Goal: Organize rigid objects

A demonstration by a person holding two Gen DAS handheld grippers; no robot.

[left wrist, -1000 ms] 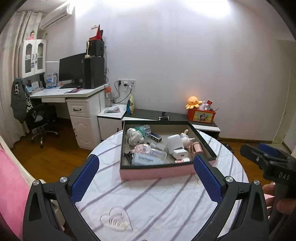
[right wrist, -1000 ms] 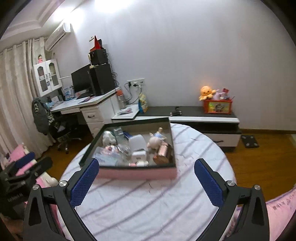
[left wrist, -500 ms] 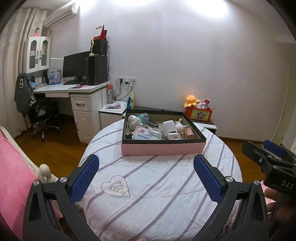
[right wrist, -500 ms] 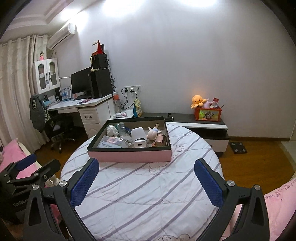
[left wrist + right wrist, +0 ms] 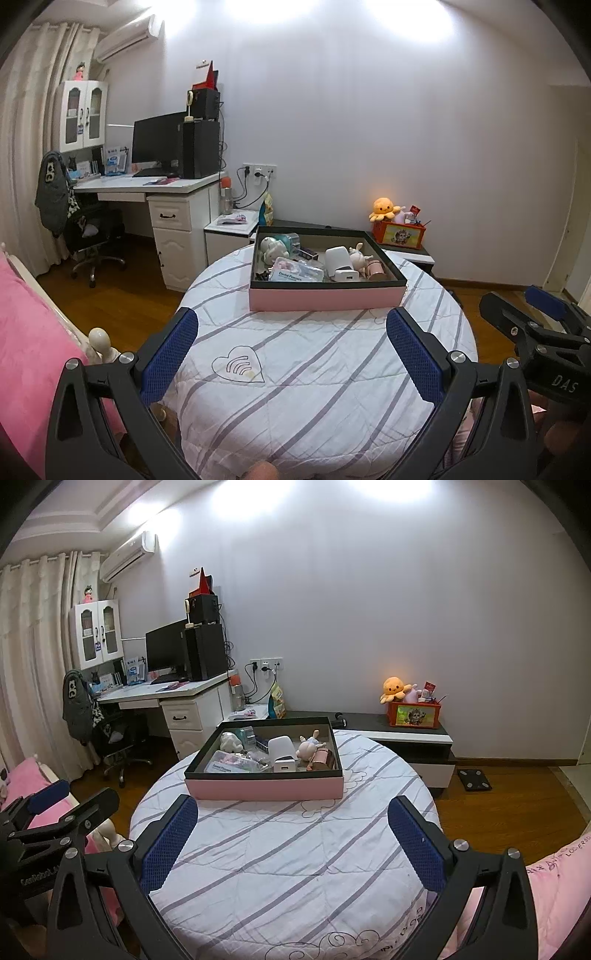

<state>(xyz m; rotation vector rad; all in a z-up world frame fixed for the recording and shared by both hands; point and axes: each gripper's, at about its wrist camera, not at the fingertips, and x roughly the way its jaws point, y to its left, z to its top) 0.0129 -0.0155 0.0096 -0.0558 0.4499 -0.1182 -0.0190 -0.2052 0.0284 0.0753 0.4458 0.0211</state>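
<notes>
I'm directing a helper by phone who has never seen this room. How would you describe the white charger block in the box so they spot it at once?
Find the round table with the striped cloth, then the shallow pink box on its far side. Along the box's near wall lies the white charger block, in front of a bigger rounded white case. It alone is small, square-edged and shows a USB slot.

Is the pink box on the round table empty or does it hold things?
Holding things. The pink box is lidless and crowded: a white charger, a small doll, a flat packet and more inside.
</notes>
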